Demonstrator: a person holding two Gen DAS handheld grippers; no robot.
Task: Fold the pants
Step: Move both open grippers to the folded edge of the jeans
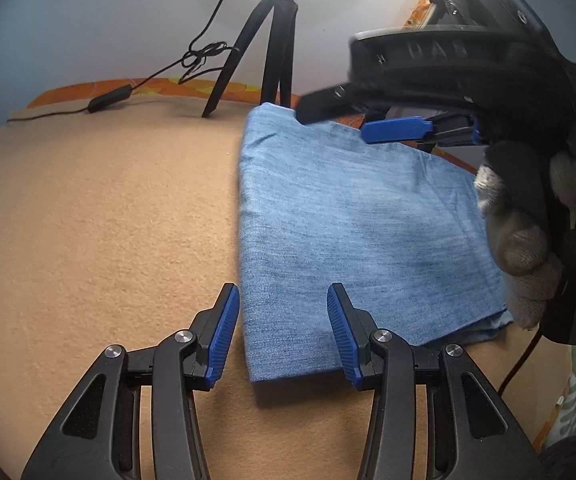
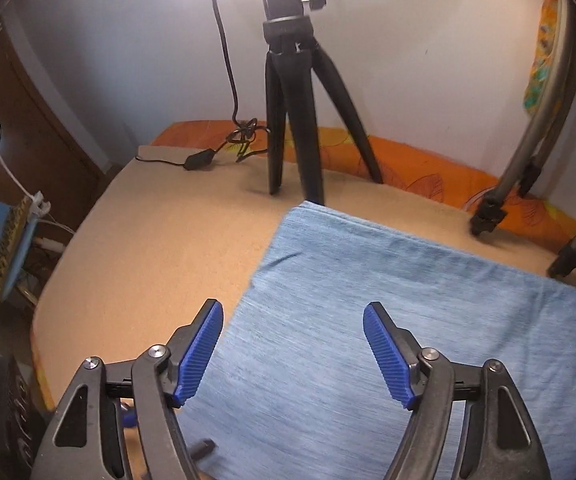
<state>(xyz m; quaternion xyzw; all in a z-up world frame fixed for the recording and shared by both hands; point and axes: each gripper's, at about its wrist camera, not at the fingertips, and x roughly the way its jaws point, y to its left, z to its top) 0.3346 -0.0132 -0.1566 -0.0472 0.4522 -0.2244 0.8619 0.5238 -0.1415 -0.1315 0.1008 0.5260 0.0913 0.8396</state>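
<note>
Light blue denim pants [image 1: 368,220] lie folded into a flat rectangle on the tan blanket [image 1: 108,220]. My left gripper [image 1: 284,332] is open just over the near left corner of the pants; its pads stand apart and grip no cloth. In the right wrist view the pants [image 2: 388,300] fill the lower right, and my right gripper [image 2: 292,312] hangs wide open above their left part, empty. The left wrist view shows the right gripper [image 1: 352,120] over the far edge, held by a gloved hand [image 1: 524,240].
A black tripod [image 2: 292,120] stands just behind the far left corner of the pants. A cable with an inline switch [image 2: 200,160] lies at the back left. Grey tripod legs [image 2: 528,160] stand at the back right on an orange sheet [image 2: 428,168]. The blanket's left edge drops off.
</note>
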